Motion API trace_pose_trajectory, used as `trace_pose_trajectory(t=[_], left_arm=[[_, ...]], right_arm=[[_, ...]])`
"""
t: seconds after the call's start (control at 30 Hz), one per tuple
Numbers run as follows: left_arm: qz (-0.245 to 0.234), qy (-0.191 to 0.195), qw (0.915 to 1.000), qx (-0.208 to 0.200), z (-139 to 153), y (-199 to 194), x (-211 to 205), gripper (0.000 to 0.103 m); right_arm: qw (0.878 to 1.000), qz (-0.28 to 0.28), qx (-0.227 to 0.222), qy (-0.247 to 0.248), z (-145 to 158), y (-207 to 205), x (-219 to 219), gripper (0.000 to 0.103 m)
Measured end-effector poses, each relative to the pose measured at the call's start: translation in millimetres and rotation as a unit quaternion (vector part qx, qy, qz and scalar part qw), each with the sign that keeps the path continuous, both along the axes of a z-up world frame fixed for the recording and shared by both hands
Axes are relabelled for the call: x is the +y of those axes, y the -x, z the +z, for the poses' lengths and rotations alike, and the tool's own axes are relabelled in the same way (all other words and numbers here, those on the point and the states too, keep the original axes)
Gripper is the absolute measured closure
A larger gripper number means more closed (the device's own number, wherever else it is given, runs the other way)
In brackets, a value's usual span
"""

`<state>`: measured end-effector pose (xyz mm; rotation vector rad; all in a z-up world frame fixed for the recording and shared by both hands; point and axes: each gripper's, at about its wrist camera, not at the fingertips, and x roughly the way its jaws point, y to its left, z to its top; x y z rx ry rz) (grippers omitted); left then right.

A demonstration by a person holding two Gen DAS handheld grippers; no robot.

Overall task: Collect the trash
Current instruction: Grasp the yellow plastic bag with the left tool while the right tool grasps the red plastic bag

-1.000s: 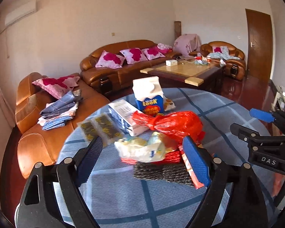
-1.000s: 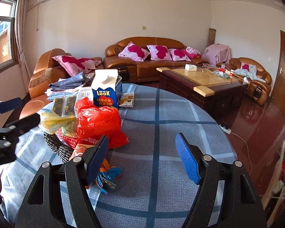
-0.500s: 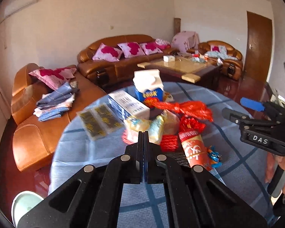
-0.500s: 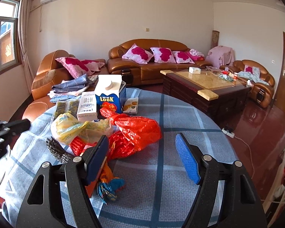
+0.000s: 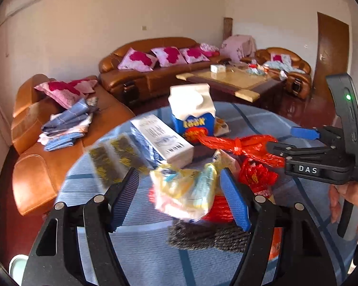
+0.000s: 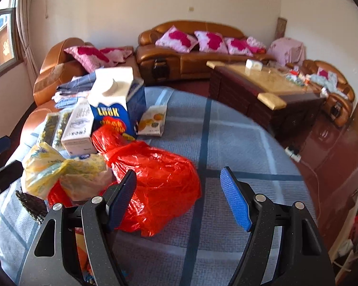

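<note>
A moment ago the left tool [image 5: 180, 197] was pressed tight together with nothing in it; now its blue pads are spread wide again, and the crinkly yellow and white plastic bag [image 5: 183, 193] sits right between them, in the lower middle of the left picture. I think that means it is getting ready to pinch this bag, but no grab has been made yet, and the picture is blurry there so I cannot tell if a pad touches it. The bag lies on the round table with the blue checked cloth [image 6: 238, 143], on top of a dark woven mat [image 5: 207, 236] and red wrappers. The shiny red plastic bag [image 6: 155, 181] lies just beside it, with its knotted end toward the blue and white milk carton [image 5: 193, 114] and the long white box [image 5: 162, 140] at the back. The right tool [image 6: 179, 197] is spread wide too and holds nothing; it hangs low over the cloth, with its left pad in front of the red bag. From the left picture it reaches in from the right edge, level and pointing left, with a hand [image 5: 355, 202] gripping its handle.
</note>
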<state>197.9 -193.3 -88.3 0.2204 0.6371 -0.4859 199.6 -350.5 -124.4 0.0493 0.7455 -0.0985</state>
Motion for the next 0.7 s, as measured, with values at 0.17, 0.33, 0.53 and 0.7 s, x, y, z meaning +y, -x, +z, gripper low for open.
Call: trace_pose_trajectory(t=[0.17,0.33,0.53,0.7], left_arm=[[-0.013,-0.020,0.9976,0.065,-36,-11,-9,0.051],[-0.015,-0.002,0.9974,0.071,-34,-15,1,0.067],[-0.003,0.013,0.9985,0.053,-17,-10,9,0.085],[0.017,0.001,0.9998,0.012,0,0,13,0.086]], right_arm=[[0.996,0.034,0.073,-0.026,-29,-15,0,0.056],[0.996,0.034,0.072,-0.031,-34,-12,0,0.080],[0.998,0.031,0.047,-0.032,-17,7,4,0.092],[1.000,0.019,0.019,-0.013,-1,24,10,0.092]])
